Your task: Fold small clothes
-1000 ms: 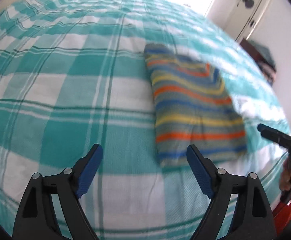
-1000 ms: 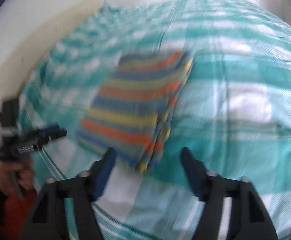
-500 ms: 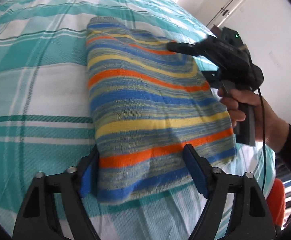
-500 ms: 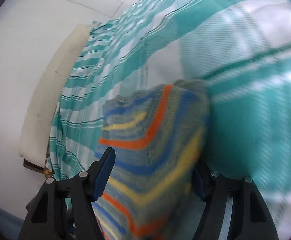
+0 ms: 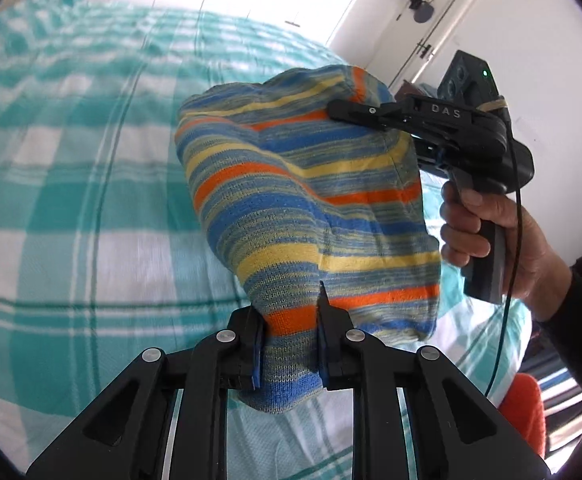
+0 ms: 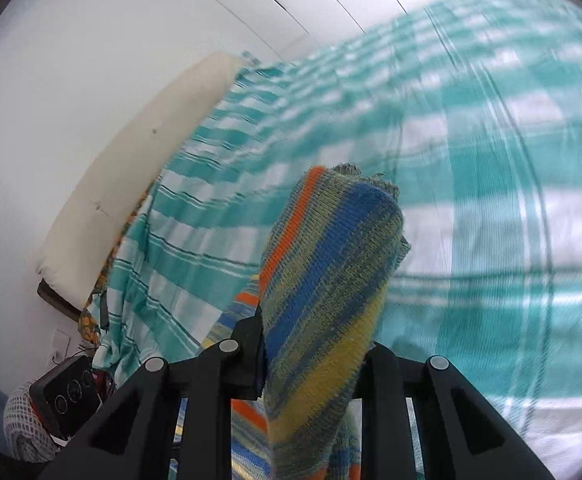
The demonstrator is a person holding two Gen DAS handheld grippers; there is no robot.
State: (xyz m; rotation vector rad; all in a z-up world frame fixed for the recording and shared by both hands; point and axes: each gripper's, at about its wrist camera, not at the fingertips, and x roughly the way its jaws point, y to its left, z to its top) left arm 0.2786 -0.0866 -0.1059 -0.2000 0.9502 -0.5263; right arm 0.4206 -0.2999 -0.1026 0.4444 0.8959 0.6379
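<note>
The striped knit garment [image 5: 311,208] is hanging bunched above the checked bedspread [image 5: 71,200], its long axis running away from your left gripper [image 5: 289,346] toward your right gripper [image 5: 355,114]. Both sets of jaws are closing, clamping its fabric. Only the left view is showing your right hand [image 5: 487,224] gripping the handle; the right view is showing a pillow [image 6: 131,184].

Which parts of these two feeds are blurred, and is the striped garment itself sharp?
Left wrist view: the striped garment is sharp, the checked bedspread softly smeared. Right wrist view: the garment is crisp near the camera, the bedspread heavily streaked at upper right. Both bend straight lines at the edges.
</note>
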